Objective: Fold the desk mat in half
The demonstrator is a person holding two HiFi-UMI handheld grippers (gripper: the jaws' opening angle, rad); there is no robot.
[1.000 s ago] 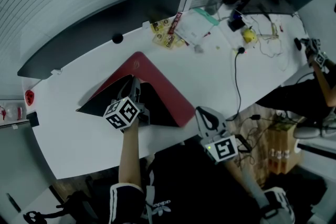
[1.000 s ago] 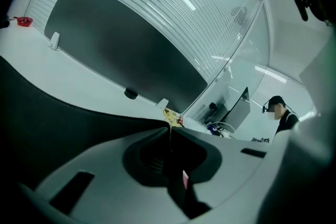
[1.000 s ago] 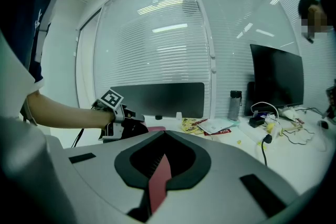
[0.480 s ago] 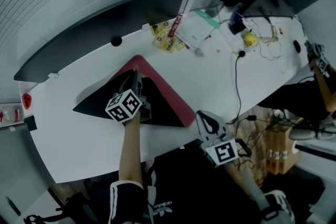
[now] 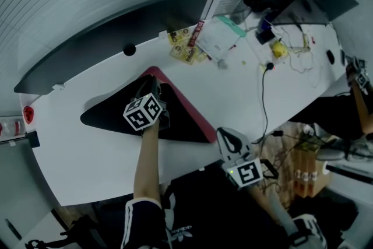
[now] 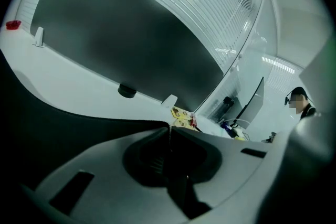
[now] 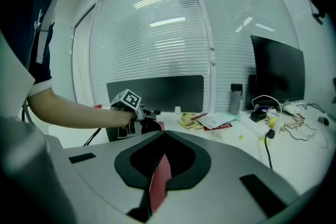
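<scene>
Head view shows a long white surface (image 5: 87,154) with the desk mat (image 5: 116,116) lying on it, close to the front edge and nearer the left end. The mat is partly folded over. Its black underside faces up in a wide pointed shape, and its red top side shows as a strip along the right.

The left tongs (image 5: 150,84) sit over the middle of the mat and point to the far edge. In the left gripper view the left tongs (image 6: 169,131) are pressed together on a thin dark edge of the mat (image 6: 52,128).

The right tongs (image 5: 224,132) are at the front edge of the surface, just beside the mat's near right corner. In the right gripper view the right tongs (image 7: 164,136) are squeezed on a red strip of the mat (image 7: 160,181).

Some papers (image 5: 213,38) lie by the far edge. A black cable (image 5: 263,90) runs across the right part of the surface.
</scene>
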